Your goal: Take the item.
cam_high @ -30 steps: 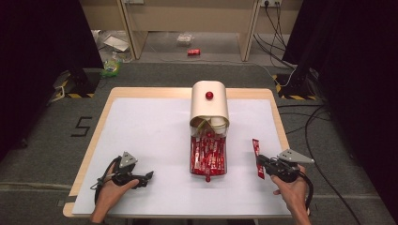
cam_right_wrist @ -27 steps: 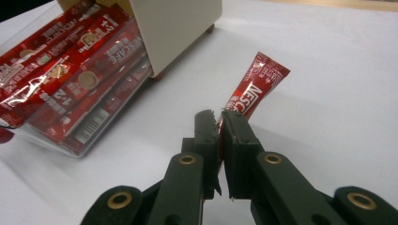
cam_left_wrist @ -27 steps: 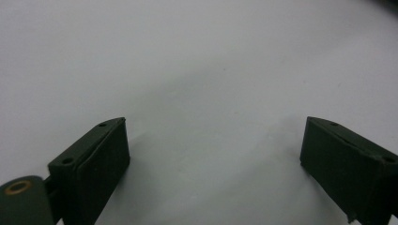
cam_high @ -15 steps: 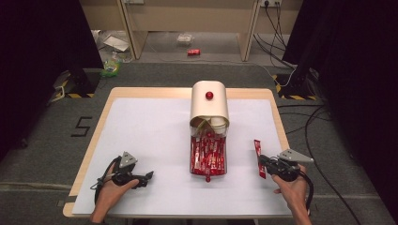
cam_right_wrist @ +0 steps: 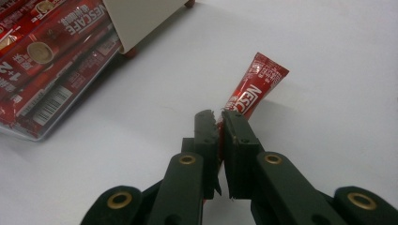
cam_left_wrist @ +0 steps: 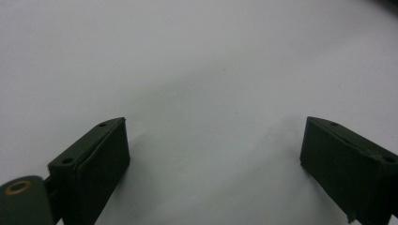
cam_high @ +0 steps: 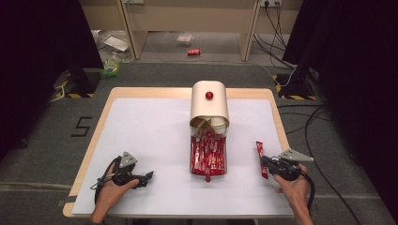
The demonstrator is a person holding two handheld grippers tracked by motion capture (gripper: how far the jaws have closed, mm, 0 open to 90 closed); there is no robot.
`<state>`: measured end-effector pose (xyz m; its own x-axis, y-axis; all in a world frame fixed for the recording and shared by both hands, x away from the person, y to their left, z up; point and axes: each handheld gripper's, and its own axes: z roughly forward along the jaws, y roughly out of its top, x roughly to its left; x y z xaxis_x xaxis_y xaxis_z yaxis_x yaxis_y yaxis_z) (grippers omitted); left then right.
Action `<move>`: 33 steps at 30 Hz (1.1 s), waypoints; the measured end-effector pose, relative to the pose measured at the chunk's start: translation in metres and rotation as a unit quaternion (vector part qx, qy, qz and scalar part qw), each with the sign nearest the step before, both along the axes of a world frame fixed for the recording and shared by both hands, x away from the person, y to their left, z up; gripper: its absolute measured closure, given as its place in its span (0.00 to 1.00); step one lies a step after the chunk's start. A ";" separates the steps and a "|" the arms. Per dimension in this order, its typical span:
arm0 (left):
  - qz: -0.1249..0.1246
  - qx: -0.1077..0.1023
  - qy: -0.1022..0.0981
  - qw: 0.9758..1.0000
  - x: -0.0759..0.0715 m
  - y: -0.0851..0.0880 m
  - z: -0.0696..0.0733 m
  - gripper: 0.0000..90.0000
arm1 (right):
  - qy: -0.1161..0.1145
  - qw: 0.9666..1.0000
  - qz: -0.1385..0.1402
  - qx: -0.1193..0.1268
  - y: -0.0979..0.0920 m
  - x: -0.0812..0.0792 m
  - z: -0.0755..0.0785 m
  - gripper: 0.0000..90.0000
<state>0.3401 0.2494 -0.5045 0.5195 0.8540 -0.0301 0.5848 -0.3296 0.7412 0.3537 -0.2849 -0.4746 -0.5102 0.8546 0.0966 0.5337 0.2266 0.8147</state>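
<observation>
The right gripper is clenched on a red coffee stick, its two black jaws pinching the packet near its lower end so that the printed upper end juts out past the fingertips and slants up over the white table. In the high view the same right gripper sits to the right of the cream dispenser, level with the front end of its tray, and the red coffee stick lies lengthwise, roughly parallel to the tray and well apart from it. The person's right hand comes in from the near edge behind the gripper, with a cable looping round the wrist.

The cream dispenser stands at the middle of the table, a red knob on its curved top. Its clear tray runs toward the person from the dispenser's mouth and is packed with more red sticks lying side by side; in the right gripper view the clear tray shows at the upper left, its packets bearing white lettering and a barcode, with the dispenser's cream wall just above.

The left gripper rests to the left of the dispenser, well apart from the tray, held by the left hand. In its own view the left gripper stands released, jaws spread wide over bare white table with nothing between them
</observation>
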 end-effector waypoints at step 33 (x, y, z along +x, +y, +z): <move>0.000 0.000 0.000 1.000 0.000 0.000 0.000 0.09 | 0.023 0.999 -0.012 -0.038 -0.007 0.005 -0.011 0.87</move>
